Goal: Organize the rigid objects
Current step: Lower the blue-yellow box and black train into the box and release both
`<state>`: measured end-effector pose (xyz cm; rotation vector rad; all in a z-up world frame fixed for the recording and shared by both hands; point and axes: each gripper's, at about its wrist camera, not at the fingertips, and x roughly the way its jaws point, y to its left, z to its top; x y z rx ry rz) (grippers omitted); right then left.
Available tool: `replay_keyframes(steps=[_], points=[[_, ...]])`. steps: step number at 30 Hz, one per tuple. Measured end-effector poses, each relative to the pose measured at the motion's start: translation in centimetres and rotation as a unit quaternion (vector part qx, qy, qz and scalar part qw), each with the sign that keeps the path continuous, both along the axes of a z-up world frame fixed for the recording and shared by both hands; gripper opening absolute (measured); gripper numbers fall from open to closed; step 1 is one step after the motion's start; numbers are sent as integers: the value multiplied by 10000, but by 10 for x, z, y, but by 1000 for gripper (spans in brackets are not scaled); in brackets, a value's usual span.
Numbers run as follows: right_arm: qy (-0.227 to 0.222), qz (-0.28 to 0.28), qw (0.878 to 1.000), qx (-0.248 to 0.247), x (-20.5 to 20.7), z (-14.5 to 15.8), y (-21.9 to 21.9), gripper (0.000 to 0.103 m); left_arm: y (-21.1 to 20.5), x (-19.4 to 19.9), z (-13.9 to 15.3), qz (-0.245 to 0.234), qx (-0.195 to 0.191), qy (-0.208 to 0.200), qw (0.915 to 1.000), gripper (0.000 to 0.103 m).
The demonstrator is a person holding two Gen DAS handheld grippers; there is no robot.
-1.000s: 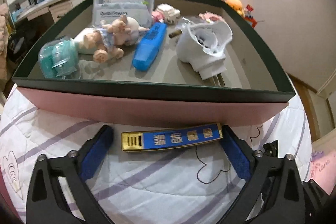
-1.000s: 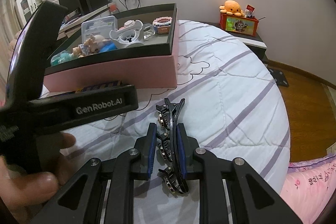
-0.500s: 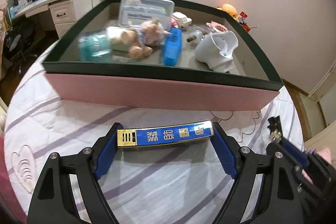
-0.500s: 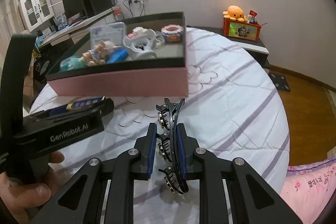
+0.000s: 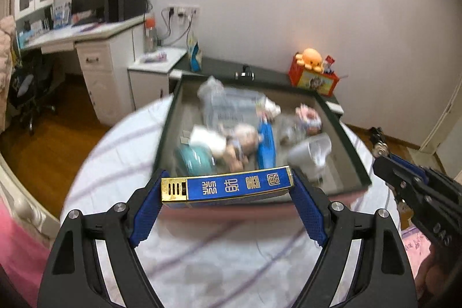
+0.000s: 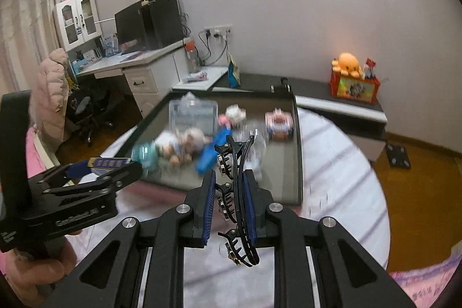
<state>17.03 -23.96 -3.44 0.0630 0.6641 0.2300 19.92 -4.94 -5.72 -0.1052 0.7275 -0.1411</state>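
Gripping the long blue-and-gold box (image 5: 228,186) end to end, the left gripper (image 5: 228,201) is carrying it in the air just in front of the near edge of the pink storage box (image 5: 350,149), its blue pads pressing on both short ends; the jaws have just been closing onto it. Meanwhile the right gripper (image 6: 229,204) is pinching a black claw hair clip (image 6: 236,192) between nearly closed pads, the clip standing upright with its teeth facing left, above the bed (image 6: 343,186) and close to the storage box's near wall.

Both loads are looking ready for dropping into the storage box, which is already holding a blue case (image 5: 266,146), a small doll (image 5: 242,143), a teal container (image 5: 196,160) and a white plastic piece (image 5: 310,152). To do this well, the person should be bringing each gripper clear over the dark rim before lowering, aiming for bare floor: the free strip along the left wall for the long box, the open right side for the clip. Keeping the long box level is mattering, since it is held only by its ends. Letting go low should be preventing a bounce.
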Motion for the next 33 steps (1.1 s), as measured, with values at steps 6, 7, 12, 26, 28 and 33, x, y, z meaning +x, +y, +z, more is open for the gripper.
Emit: replay_keyframes(steps=[6,7,12,26,28,33], points=[[32,100,9999,6,54,11,9,19,-3,46,7,-181,236,-92,9995,84],[73,107,9999,8,64,10,10,19,-3,53,5,-210,245,-57,9995,84],[294,128,9995,8,103,-1,14,19,-10,86,-11,-301,394,102,9987,84],[879,-35,9961,-23,140,-41,4,22,-14,103,-27,-220,718,263,9968,103],[926,-70,9957,-15,138,-43,2,44,-11,97,-23,-154,783,226,9966,103],[836,-171,9955,420,124,-36,-6,86,-2,74,-7,-4,797,80,9968,103]])
